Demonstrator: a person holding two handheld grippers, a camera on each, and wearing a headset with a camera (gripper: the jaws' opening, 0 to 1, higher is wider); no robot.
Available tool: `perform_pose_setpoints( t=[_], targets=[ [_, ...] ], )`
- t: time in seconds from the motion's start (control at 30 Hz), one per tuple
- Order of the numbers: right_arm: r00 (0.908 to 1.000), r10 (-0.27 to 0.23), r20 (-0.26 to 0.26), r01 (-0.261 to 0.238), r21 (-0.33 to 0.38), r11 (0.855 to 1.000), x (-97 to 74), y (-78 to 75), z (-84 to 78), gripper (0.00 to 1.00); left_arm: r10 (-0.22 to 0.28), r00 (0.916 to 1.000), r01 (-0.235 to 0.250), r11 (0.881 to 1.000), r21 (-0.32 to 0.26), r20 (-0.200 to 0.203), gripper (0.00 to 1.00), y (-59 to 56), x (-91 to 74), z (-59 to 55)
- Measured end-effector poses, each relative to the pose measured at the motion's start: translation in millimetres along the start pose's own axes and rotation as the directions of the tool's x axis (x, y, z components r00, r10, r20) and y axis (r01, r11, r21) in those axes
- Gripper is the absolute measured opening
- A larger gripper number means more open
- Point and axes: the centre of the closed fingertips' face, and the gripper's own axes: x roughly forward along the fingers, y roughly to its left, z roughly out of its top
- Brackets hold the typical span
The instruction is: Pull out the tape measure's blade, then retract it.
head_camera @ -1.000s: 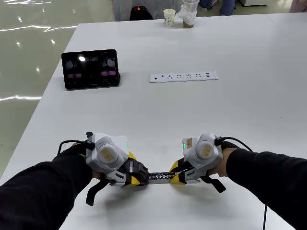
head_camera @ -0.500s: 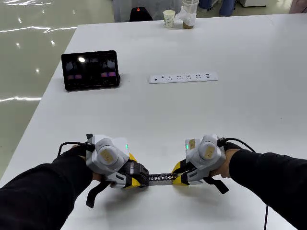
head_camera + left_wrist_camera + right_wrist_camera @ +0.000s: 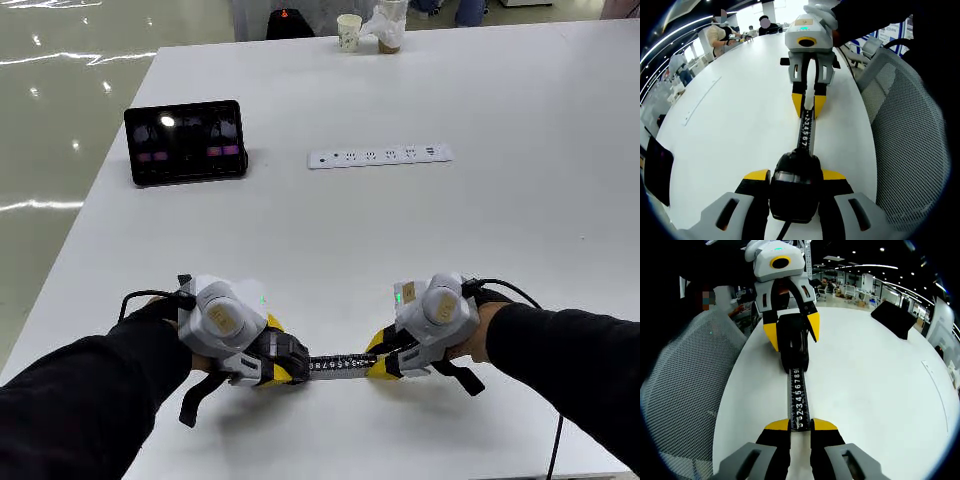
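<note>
A black tape measure case (image 3: 283, 355) sits low over the white table near its front edge, and my left gripper (image 3: 272, 362) is shut on it; in the left gripper view the case (image 3: 796, 185) sits between the yellow-tipped jaws. A short length of black blade (image 3: 340, 364) with white numbers runs from the case to my right gripper (image 3: 378, 356), which is shut on the blade's end. The right gripper view shows the blade (image 3: 798, 400) reaching from its jaws to the case (image 3: 793, 342). The left gripper view shows the blade (image 3: 806, 131) and the right gripper (image 3: 808, 102) facing it.
A dark tablet (image 3: 186, 141) stands at the left of the table (image 3: 520, 150). A white power strip (image 3: 378, 155) lies mid-table. Paper cups (image 3: 349, 32) stand at the far edge. A mesh chair back (image 3: 910, 145) is near the table's edge.
My right gripper has moved to the right, away from the case, and a longer stretch of blade shows between the two grippers. The left gripper has held still.
</note>
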Motion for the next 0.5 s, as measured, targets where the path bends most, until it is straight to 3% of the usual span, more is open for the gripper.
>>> perform_pose_setpoints(
  t=[0.5],
  targets=[
    [1.0,-0.001,0.002,0.001,-0.004,1.0,-5.8,-0.3,-7.4,0.11,-0.001,1.0,0.001,1.0,-0.004,-0.002,0.32,-0.7,-0.4,0.3]
  ],
)
